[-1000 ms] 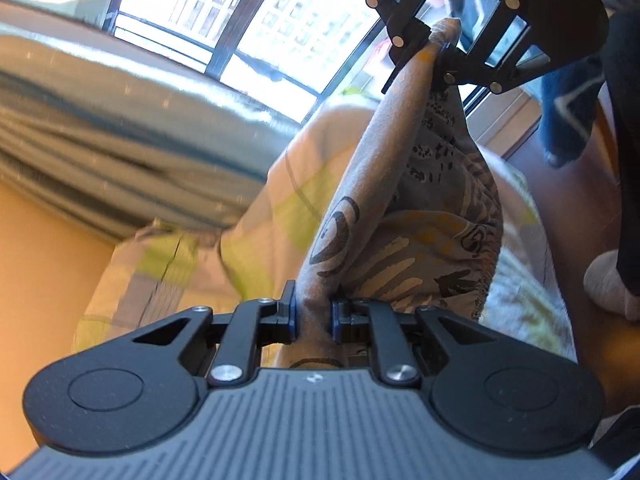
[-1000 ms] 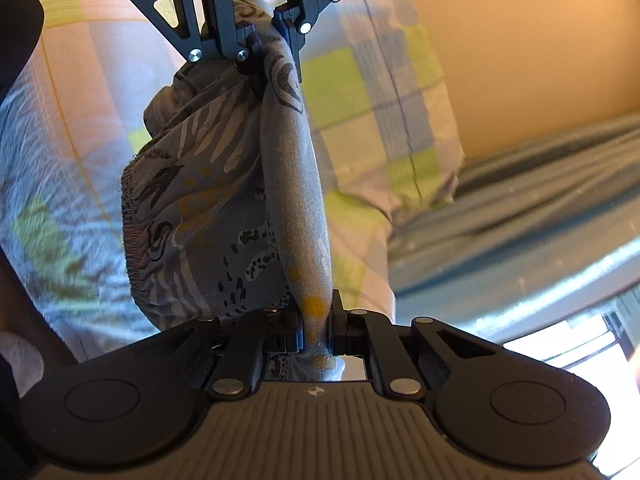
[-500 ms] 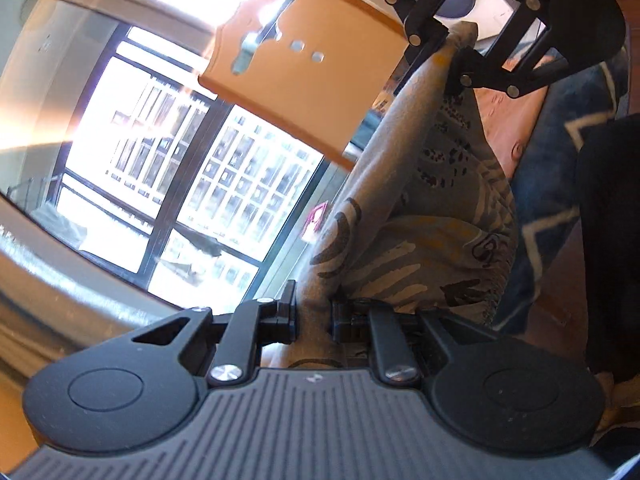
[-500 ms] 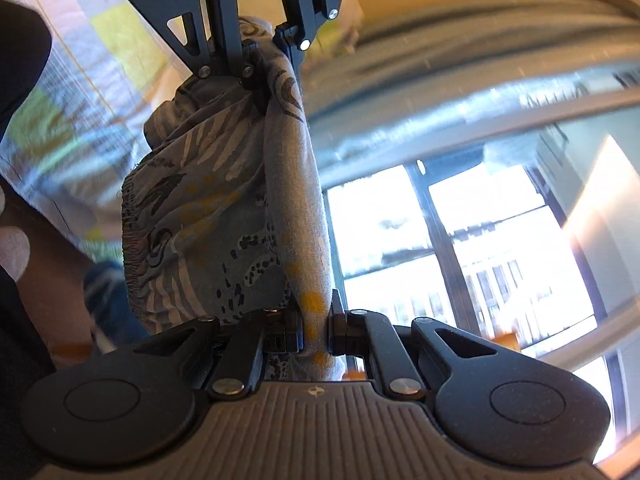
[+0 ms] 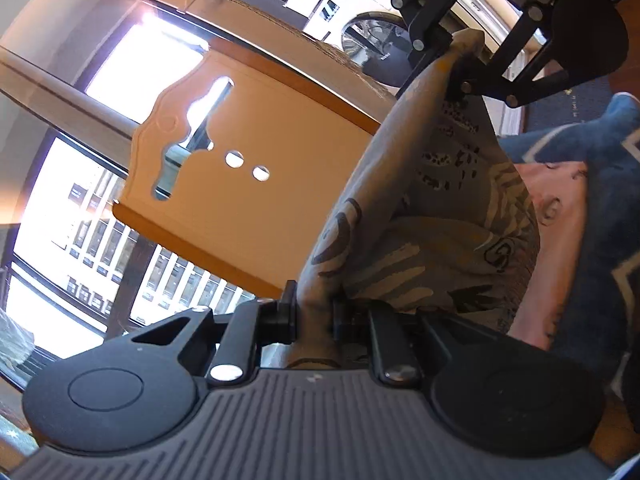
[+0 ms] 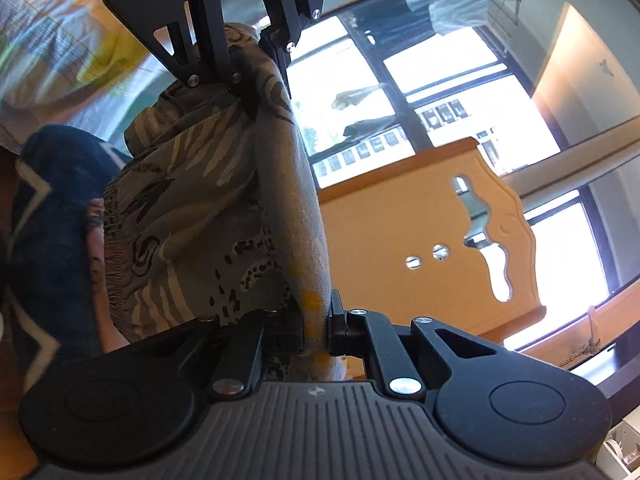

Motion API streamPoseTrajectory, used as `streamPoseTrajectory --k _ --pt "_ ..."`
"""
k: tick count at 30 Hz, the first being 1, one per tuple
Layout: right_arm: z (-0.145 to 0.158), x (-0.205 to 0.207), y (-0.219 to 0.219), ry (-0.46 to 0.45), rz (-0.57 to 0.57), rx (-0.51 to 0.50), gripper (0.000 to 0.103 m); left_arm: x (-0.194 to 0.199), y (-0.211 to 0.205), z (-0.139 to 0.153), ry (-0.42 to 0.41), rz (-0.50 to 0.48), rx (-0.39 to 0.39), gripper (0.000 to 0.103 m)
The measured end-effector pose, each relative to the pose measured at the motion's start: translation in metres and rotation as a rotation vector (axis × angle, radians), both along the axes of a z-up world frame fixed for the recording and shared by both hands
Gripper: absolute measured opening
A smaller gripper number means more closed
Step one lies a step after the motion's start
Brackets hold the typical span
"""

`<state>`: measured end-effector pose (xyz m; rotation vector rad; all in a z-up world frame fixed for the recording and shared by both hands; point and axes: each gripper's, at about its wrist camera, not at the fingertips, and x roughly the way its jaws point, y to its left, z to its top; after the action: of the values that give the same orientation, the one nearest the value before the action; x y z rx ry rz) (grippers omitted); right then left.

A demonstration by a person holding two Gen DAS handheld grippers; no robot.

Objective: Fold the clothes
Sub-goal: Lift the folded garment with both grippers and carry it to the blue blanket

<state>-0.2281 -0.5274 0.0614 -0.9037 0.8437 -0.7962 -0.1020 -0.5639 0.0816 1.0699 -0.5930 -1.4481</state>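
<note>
A grey patterned garment (image 5: pixel 424 216) with black and cream prints and an elastic waistband hangs stretched between my two grippers in the air. My left gripper (image 5: pixel 314 316) is shut on one end of it. My right gripper (image 6: pixel 316 332) is shut on the other end of the garment (image 6: pixel 224 224). Each gripper shows in the other's view, the right one (image 5: pixel 460 64) at the top of the left wrist view, the left one (image 6: pixel 256 68) at the top of the right wrist view. The garment's loose part sags sideways between them.
An orange wooden headboard (image 5: pixel 256 168) with cut-out holes stands before a large barred window (image 6: pixel 436 88). A checked bedsheet (image 6: pixel 52 44) lies at the upper left of the right wrist view. A person in blue patterned clothes (image 5: pixel 600 216) stands close by.
Both grippers have swung upward with the garment held between them. The views moved from the checked bed to the window and the headboard. The grip on the garment is unchanged.
</note>
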Motion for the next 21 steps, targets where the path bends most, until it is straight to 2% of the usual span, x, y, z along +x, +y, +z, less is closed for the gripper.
streamPoseTrajectory --k 2,4,5,7,9,12,14,16,18,20,21 --pt "0.013 -0.002 -0.028 -0.025 -0.035 -0.053 0.008 -0.004 -0.024 0.016 0.0 -0.009 -0.065 0.013" --pt "0.024 -0.003 -0.05 -0.061 -0.069 -0.135 0.008 -0.006 -0.041 0.017 0.011 -0.017 -0.078 0.013" --pt "0.028 -0.005 -0.059 -0.079 -0.084 -0.175 0.008 -0.007 -0.048 0.011 0.016 -0.021 -0.066 0.013" --pt "0.024 -0.008 -0.07 -0.105 -0.1 -0.167 0.009 -0.006 -0.056 -0.023 0.025 -0.03 0.021 0.013" --pt "-0.004 -0.011 -0.073 -0.09 -0.099 -0.111 0.009 -0.004 -0.056 -0.069 0.024 -0.039 0.12 0.013" --pt "-0.079 -0.013 -0.069 0.009 -0.084 0.038 0.008 -0.009 -0.022 -0.15 -0.006 -0.056 0.266 0.013" --pt "-0.121 -0.015 -0.06 0.084 -0.075 0.106 0.008 -0.011 -0.016 -0.177 -0.016 -0.062 0.307 0.014" --pt "-0.152 -0.015 -0.05 0.141 -0.065 0.144 0.009 -0.01 -0.011 -0.188 -0.007 -0.056 0.303 0.017" --pt "-0.16 -0.019 -0.043 0.148 -0.065 0.142 0.013 -0.007 -0.004 -0.191 -0.002 -0.054 0.293 0.022" --pt "-0.162 -0.023 -0.038 0.145 -0.075 0.132 0.036 -0.002 0.007 -0.193 0.0 -0.055 0.287 0.023" --pt "-0.161 -0.028 -0.034 0.141 -0.076 0.131 0.037 0.001 0.012 -0.194 0.001 -0.054 0.282 0.024"
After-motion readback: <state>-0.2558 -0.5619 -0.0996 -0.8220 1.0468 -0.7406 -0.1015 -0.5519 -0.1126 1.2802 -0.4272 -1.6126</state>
